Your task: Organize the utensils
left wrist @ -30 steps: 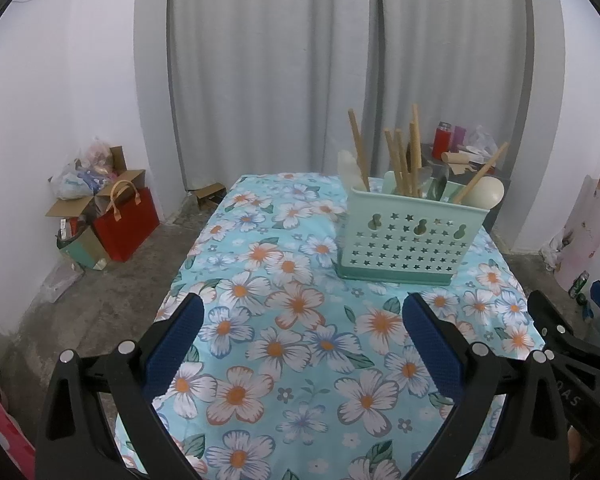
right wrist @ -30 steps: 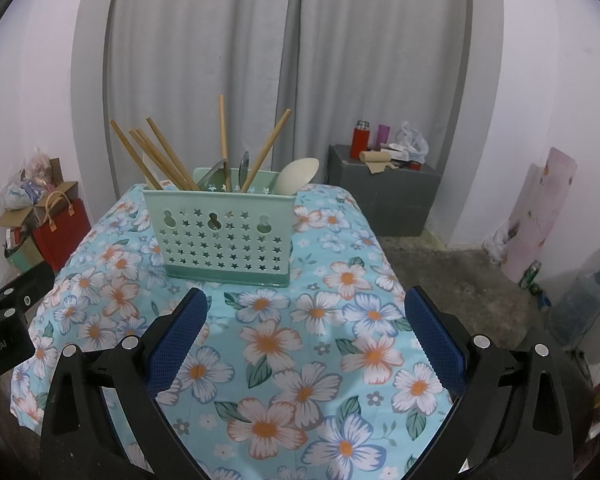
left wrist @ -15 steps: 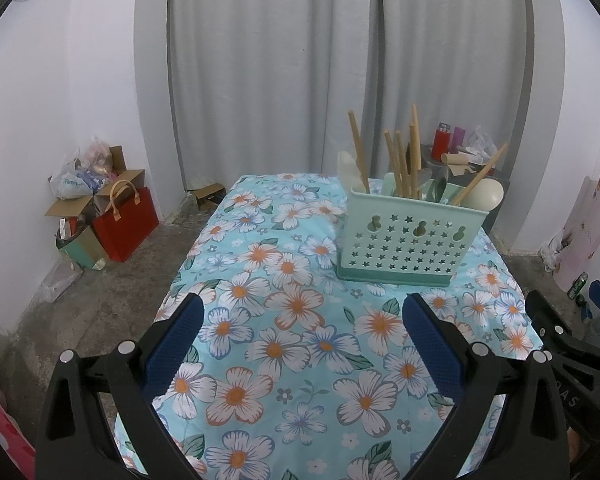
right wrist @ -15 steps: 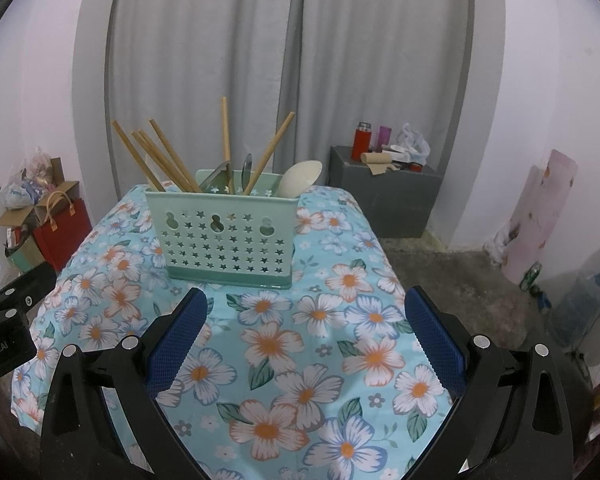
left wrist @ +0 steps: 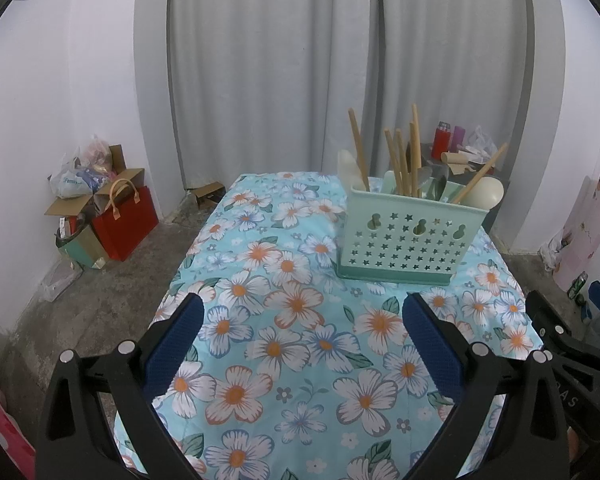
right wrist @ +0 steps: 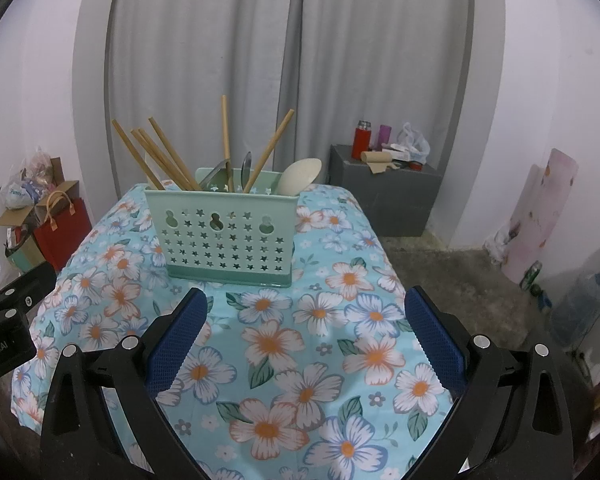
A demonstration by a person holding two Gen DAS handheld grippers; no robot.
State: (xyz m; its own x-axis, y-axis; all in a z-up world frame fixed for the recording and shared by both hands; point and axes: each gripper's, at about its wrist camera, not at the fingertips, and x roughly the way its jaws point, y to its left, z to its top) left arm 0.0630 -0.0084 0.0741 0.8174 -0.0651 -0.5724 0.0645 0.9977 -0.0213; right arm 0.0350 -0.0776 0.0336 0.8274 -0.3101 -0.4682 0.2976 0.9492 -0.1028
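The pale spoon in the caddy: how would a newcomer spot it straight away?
Find the table with the floral cloth, then the mint green perforated caddy standing on it. At the caddy's right end, the cream spoon sticks up bowl-first. Its broad, rounded pale bowl sets it apart from the thin wooden chopsticks and grey metal utensils beside it.
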